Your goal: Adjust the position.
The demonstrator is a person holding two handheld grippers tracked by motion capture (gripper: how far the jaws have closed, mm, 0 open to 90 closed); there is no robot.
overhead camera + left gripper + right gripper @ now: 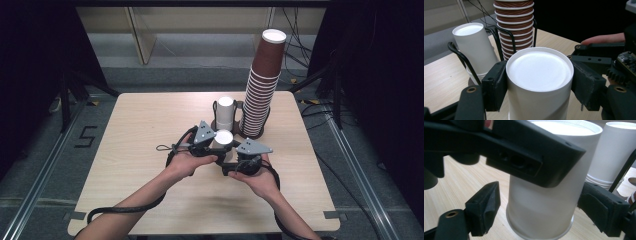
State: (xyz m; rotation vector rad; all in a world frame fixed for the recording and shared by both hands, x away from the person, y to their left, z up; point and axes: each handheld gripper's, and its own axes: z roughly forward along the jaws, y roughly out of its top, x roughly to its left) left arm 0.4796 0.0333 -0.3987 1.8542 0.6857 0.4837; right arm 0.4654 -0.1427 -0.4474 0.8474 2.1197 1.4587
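Jaws of left gripper (537, 82) bracket the upside-down white paper cup (539, 82) near its top, touching or nearly; right gripper (536, 212) stands open around its base, gaps visible. Cup sits mid-surface before black wire rack (461, 56). Light, thin-walled, crushable: grip gently at the stiffer rim.

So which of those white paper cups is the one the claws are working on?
The upside-down white paper cup standing alone on the wooden table, between the left claw and right claw. The other white cups sit farther back in the black wire holder.
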